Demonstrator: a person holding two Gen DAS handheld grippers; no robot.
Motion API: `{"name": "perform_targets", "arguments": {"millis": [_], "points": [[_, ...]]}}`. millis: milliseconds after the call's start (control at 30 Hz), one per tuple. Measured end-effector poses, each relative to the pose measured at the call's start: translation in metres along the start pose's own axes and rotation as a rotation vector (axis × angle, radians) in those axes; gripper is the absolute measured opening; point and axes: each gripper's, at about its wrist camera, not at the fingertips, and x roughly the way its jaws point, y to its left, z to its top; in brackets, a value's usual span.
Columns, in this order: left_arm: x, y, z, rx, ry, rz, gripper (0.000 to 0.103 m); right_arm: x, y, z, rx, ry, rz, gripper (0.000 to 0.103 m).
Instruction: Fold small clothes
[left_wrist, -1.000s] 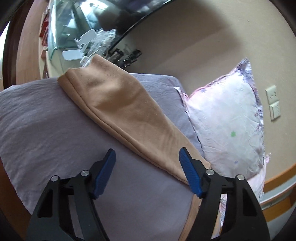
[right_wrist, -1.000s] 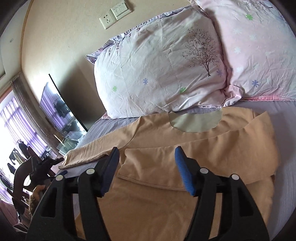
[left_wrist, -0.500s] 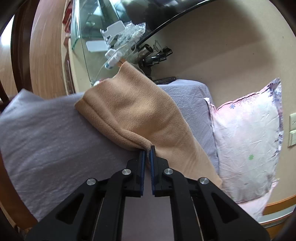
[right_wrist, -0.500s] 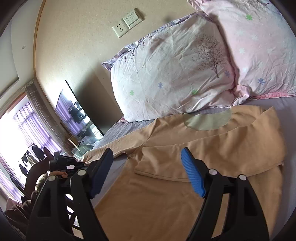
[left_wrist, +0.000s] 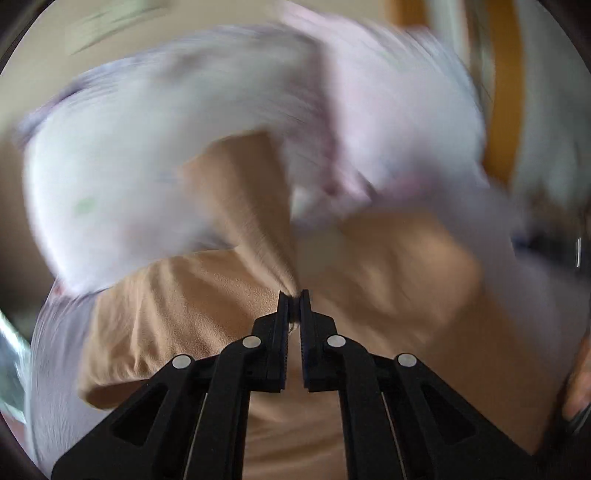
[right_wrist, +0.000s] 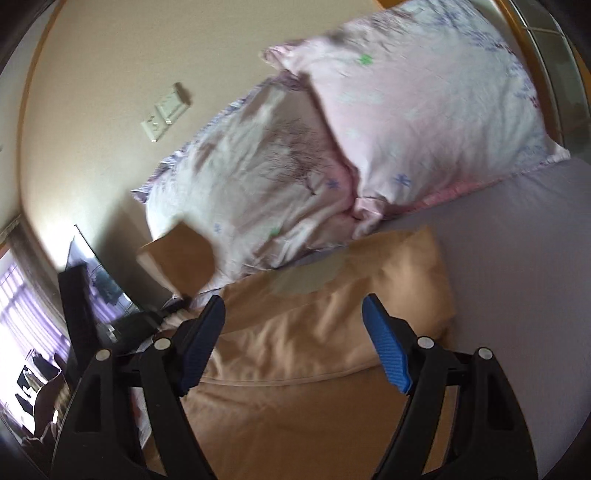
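A tan long-sleeved shirt (right_wrist: 332, 332) lies on the lilac bed sheet (right_wrist: 517, 258), its neck opening toward the pillows. My left gripper (left_wrist: 294, 295) is shut on the shirt's sleeve (left_wrist: 240, 206), which stands lifted above the shirt body (left_wrist: 177, 306); that view is motion-blurred. The lifted sleeve also shows in the right wrist view (right_wrist: 181, 258), at the left. My right gripper (right_wrist: 293, 325) is open and empty, hovering over the folded shirt body.
Two pale floral pillows (right_wrist: 424, 96) (right_wrist: 258, 177) lean against the beige wall at the head of the bed. A wall socket plate (right_wrist: 166, 114) sits above them. A dark TV screen (right_wrist: 96, 273) and window are at far left.
My left gripper closed on the sleeve's edge, then lifted it and swung it toward the shirt body and pillows. My right gripper stayed open and shifted slightly over the shirt.
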Motion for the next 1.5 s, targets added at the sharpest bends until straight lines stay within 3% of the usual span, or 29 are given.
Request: {"name": "perform_targets", "arguments": {"millis": [67,167,200,233,300,367,467,600,700,733,767,867,1000,1067,1100,1167,1200,1233,1333,1433,1500], "points": [[0.021,-0.051,-0.016,0.147,0.058,-0.02,0.006,0.009,-0.022,0.0,0.049,0.056,-0.054,0.076],[0.003,-0.074,-0.039,0.258,0.014,0.005,0.02,0.009,-0.048,0.004,0.109,0.088,-0.071,0.076],[-0.011,-0.068,-0.043,0.254,-0.007,-0.005,0.039,0.009,-0.051,0.006,0.111,0.089,-0.069,0.076],[-0.024,-0.057,-0.045,0.232,-0.028,-0.012,0.066,0.011,-0.053,0.01,0.11,0.099,-0.058,0.071],[-0.05,-0.018,-0.043,0.143,-0.086,0.001,0.085,0.023,-0.05,0.016,0.099,0.14,-0.039,0.062],[-0.062,0.032,-0.042,0.019,-0.115,0.092,0.085,0.042,-0.043,0.02,0.075,0.19,-0.048,0.05],[-0.061,0.107,-0.051,-0.206,-0.085,0.158,0.085,0.072,-0.035,0.019,0.045,0.268,-0.105,0.044],[-0.039,0.162,-0.061,-0.357,-0.006,0.151,0.084,0.106,-0.033,0.012,0.02,0.362,-0.161,0.039],[-0.031,0.169,-0.078,-0.405,0.024,0.115,0.084,0.121,-0.027,0.001,-0.027,0.409,-0.179,0.03],[-0.027,0.173,-0.081,-0.415,0.027,0.105,0.084,0.121,-0.02,-0.003,-0.085,0.396,-0.199,0.024],[-0.027,0.173,-0.084,-0.424,0.022,0.092,0.084,0.122,-0.016,-0.008,-0.12,0.413,-0.189,0.003],[-0.03,0.167,-0.083,-0.401,-0.01,0.081,0.084,0.115,0.002,-0.009,-0.23,0.383,-0.19,0.002],[-0.02,0.16,-0.078,-0.364,-0.013,0.083,0.085,0.078,0.014,0.03,-0.274,0.12,-0.299,0.002],[-0.015,0.155,-0.079,-0.345,0.004,0.086,0.085,0.072,0.006,0.044,-0.277,0.025,-0.406,0.002],[-0.012,0.153,-0.079,-0.335,0.011,0.089,0.085,0.078,0.001,0.046,-0.281,0.038,-0.438,0.002],[-0.008,0.148,-0.08,-0.319,0.025,0.09,0.085,0.106,-0.016,0.042,-0.285,0.187,-0.515,0.012],[-0.008,0.146,-0.08,-0.314,0.026,0.088,0.085,0.11,-0.022,0.041,-0.264,0.216,-0.528,0.015],[-0.009,0.146,-0.08,-0.311,0.022,0.085,0.085,0.104,-0.026,0.041,-0.229,0.186,-0.499,0.017],[-0.014,0.145,-0.078,-0.309,-0.013,0.062,0.087,0.085,-0.021,0.044,-0.181,0.095,-0.355,0.042],[-0.008,0.146,-0.075,-0.318,-0.005,0.05,0.089,0.092,-0.017,0.038,-0.187,0.165,-0.286,0.043],[0.002,0.148,-0.076,-0.337,0.027,0.023,0.089,0.106,-0.02,0.028,-0.185,0.236,-0.298,0.043]]}}
